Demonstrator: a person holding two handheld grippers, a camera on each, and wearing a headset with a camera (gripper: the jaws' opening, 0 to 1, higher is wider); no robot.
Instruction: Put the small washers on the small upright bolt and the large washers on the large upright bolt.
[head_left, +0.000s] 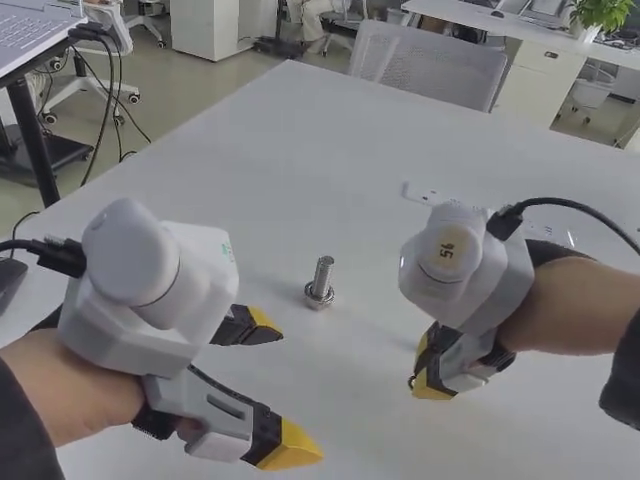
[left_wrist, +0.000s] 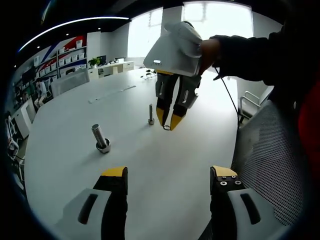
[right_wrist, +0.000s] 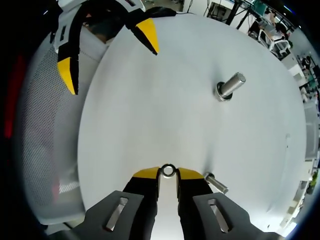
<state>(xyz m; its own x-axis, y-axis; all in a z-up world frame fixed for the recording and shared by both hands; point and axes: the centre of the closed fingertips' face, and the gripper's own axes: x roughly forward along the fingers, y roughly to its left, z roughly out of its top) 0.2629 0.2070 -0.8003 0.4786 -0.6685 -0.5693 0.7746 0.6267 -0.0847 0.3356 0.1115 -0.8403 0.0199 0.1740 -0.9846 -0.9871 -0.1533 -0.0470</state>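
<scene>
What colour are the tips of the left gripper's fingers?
Yellow; the fingertips show best in the left gripper view.

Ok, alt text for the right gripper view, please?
The right gripper pinches a small washer between its yellow tips, just beside the small bolt on the white table. The large bolt stands farther off; the left gripper is open at top left.

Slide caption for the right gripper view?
Right gripper pinches a washer beside the small bolt; large bolt stands beyond.

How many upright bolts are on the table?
2. The large bolt stands in the middle of the table; the small bolt stands beside the right gripper, which holds a washer.
</scene>
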